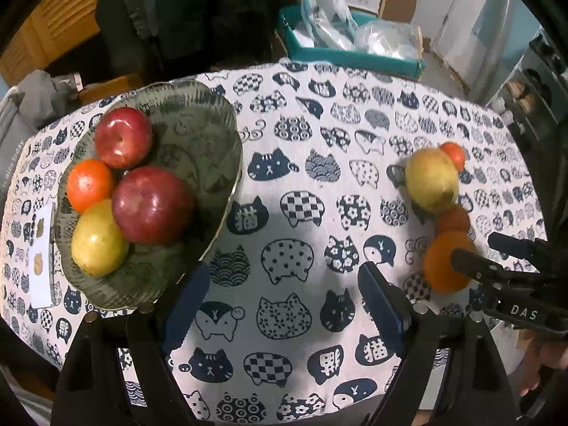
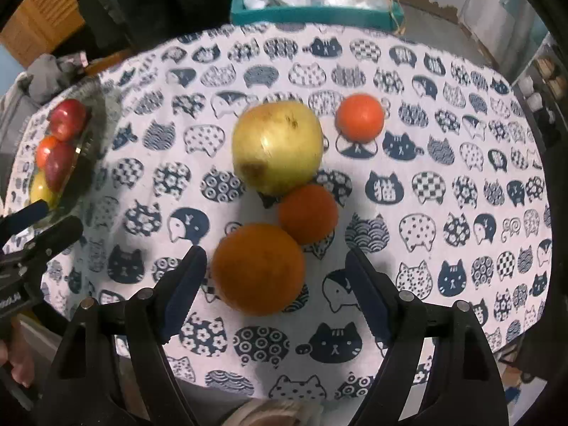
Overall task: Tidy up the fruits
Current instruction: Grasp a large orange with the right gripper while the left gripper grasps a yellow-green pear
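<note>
From the left wrist view, the left tongs (image 1: 280, 305) hang wide apart over the bench's cat-print cloth (image 1: 301, 149), gripping nothing. A green leaf-shaped ceramic plate (image 1: 198, 135) sits near the bench's left edge, holding two red apples (image 1: 152, 204), a small orange mandarin (image 1: 88, 184) and a yellow-green pear (image 1: 97, 239). Toward the right edge lie more fruits, with the right tongs (image 1: 497, 255) above them.

From the right wrist view, the right tongs (image 2: 275, 287) also stand wide apart and empty, just short of a large round orange (image 2: 259, 268). Beyond it, touching, lie a smaller orange mandarin (image 2: 307, 213) and a big yellow pear (image 2: 277, 147); a red-orange mandarin (image 2: 360, 117) sits apart, nearer the far edge.
</note>
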{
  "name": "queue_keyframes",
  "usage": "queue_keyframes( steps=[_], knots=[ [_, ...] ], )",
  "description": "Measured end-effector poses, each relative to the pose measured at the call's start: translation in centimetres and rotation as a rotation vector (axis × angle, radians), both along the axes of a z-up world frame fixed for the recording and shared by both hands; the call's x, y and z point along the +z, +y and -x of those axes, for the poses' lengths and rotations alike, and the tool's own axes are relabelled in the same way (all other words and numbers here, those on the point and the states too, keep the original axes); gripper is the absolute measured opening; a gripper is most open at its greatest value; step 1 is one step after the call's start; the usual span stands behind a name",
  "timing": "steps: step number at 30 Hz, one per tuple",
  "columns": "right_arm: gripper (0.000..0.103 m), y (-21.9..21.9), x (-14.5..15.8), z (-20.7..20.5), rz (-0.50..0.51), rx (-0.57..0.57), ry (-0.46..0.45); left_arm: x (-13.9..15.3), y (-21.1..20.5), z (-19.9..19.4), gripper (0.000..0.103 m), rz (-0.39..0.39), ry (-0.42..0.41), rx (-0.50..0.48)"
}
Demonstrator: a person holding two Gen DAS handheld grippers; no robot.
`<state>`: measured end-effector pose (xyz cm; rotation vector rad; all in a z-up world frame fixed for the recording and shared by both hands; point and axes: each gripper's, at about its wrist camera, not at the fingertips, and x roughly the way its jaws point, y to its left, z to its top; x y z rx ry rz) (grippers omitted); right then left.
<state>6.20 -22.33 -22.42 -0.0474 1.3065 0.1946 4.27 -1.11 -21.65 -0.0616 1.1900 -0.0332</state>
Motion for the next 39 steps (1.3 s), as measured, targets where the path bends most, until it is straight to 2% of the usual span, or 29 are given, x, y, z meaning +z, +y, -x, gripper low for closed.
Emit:
queue_keyframes(
  steps=[7,11,13,20,29,39],
  knots=[
    [0.081,0.5,-1.9,-0.1,-0.011,0.005,0.043,-1.0,0.0,-0.4,0.087,-0.01,0.026,0.009],
    [0.073,0.7,-2.8,-0.2,-0.029,0.003,0.072,-1.0,0.1,-0.5,0.087,-0.009,0.026,0.014],
    [0.065,1.0,-3.2,-0.3,-0.04,0.009,0.077,-0.8,0.0,-0.5,0.087,-0.005,0.023,0.015],
    [0.063,1.3,-2.9,-0.4,-0.035,0.024,0.073,-0.4,-0.4,-0.6,0.087,-0.001,0.009,0.007],
    [0.063,-1.9,0.9,-0.8,-0.012,-0.018,-0.044,0.8,-2.2,-1.7,0.087,0.036,-0.011,-0.01],
    [0.063,-6.3,3.5,-2.8,0.04,-0.085,-0.161,1.7,-5.1,-4.2,0.087,0.066,-0.029,-0.028]
  ],
)
